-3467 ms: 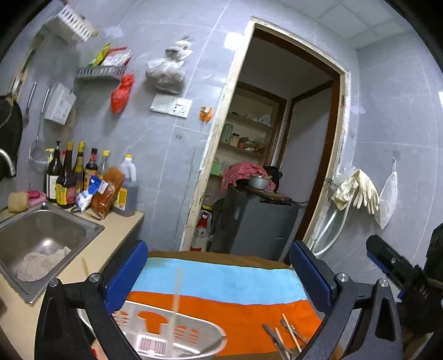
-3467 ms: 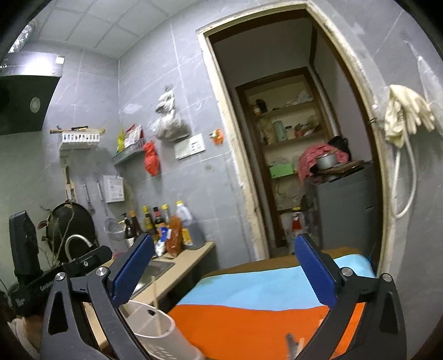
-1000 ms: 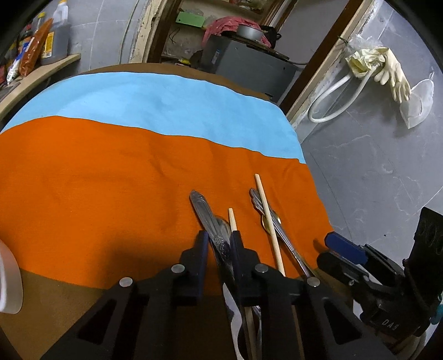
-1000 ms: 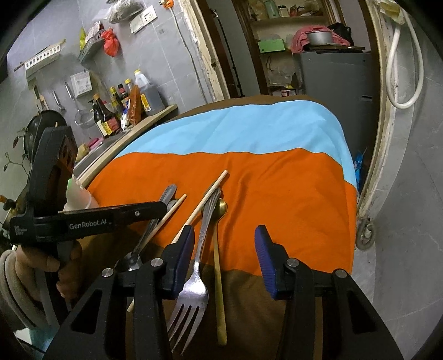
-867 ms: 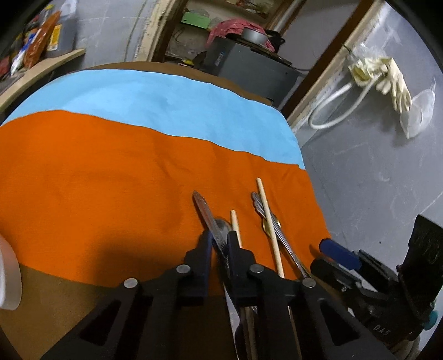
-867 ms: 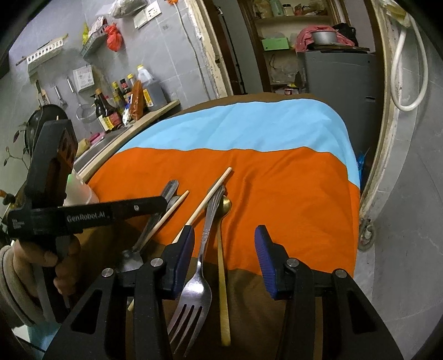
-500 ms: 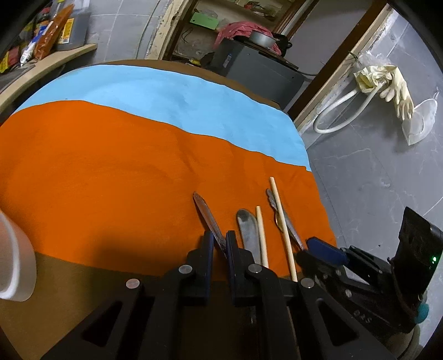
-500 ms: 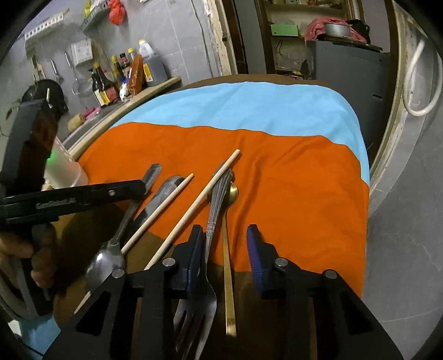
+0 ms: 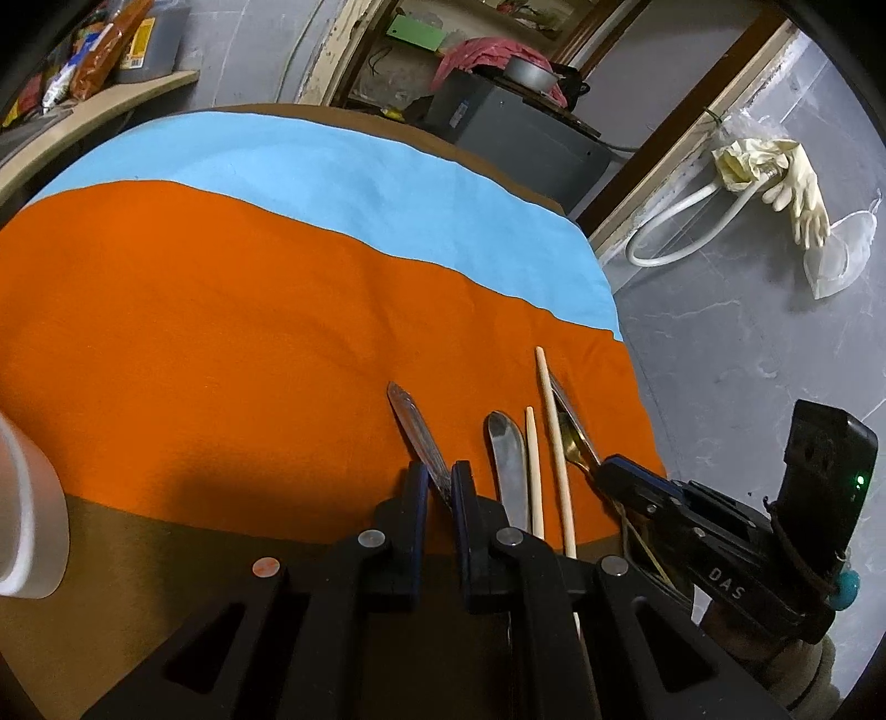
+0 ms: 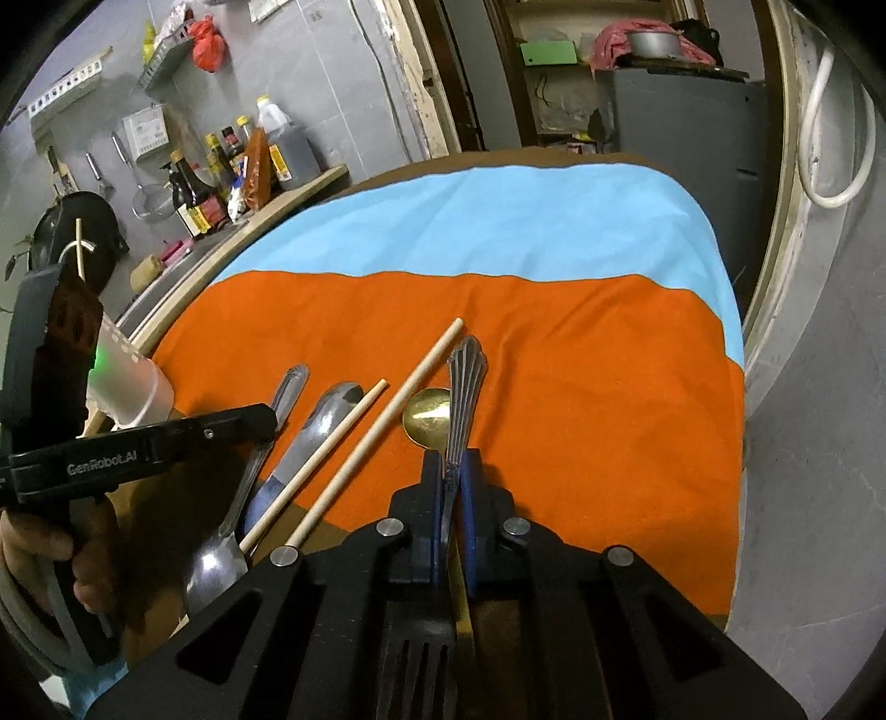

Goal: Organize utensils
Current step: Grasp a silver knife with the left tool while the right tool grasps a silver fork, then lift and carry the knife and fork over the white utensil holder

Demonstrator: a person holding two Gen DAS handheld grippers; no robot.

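Both tools clamped: spoon (image 9: 419, 437), fork (image 10: 464, 399).

white holder (image 9: 27, 526) cropped at left, fork (image 10: 465, 382) tines beneath tool

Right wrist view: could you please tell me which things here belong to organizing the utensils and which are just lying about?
Job: fork in the right tool, silver spoon in the left tool, gold spoon, knife, chopsticks, white holder.
Lying about: sauce bottles, rubber gloves, pot.
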